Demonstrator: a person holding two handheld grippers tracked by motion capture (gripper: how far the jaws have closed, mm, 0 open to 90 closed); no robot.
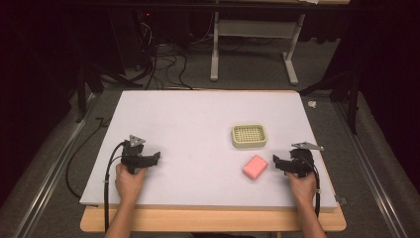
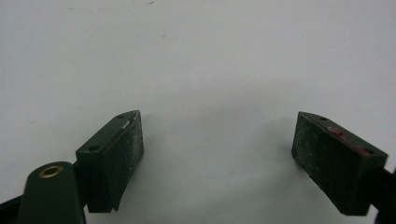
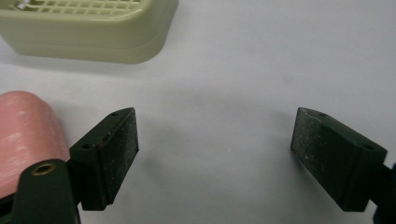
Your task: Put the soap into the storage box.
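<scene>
White mat (image 1: pixel 198 124) covers the table. Pink soap bar (image 1: pixel 255 167) lies near its front right, just in front of the beige slotted dish (image 1: pixel 249 136). Right gripper (image 1: pixel 277 162) sits just beside the bar, jaws spread, empty. Left gripper (image 1: pixel 154 157) well apart, jaws wide, empty.

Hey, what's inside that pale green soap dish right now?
The soap dish holds nothing on its slotted grid; the pink soap lies beside it on the table. Whatever sits below the grid is hidden.
</scene>
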